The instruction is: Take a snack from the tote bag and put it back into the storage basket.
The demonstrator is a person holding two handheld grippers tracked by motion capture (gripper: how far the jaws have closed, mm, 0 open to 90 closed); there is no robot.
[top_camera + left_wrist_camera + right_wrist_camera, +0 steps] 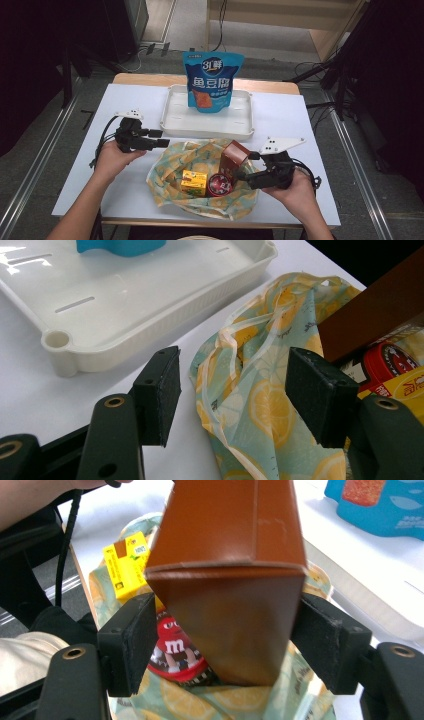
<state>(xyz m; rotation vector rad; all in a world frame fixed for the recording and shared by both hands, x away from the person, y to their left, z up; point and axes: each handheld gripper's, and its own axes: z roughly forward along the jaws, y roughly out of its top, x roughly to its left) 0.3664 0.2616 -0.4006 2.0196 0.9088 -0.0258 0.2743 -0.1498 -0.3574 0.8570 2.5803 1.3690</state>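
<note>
On the white bench (125,175), my right tongs (222,645) bracketed the brown box (227,570) loosely; my left tongs (232,390) gaped, ready to grab the lemon bag (260,405).

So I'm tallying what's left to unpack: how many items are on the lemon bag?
3: a yellow box at the left, a round red M&M's pack beside it, and a brown box tilted between the right gripper's jaws. Folds may hide more.

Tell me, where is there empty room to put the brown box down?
The white tray floor is bare in front of the blue pouch. The table is bare right of the tray. The lemon bag is crowded: brown box, yellow box, red candy tin.
</note>
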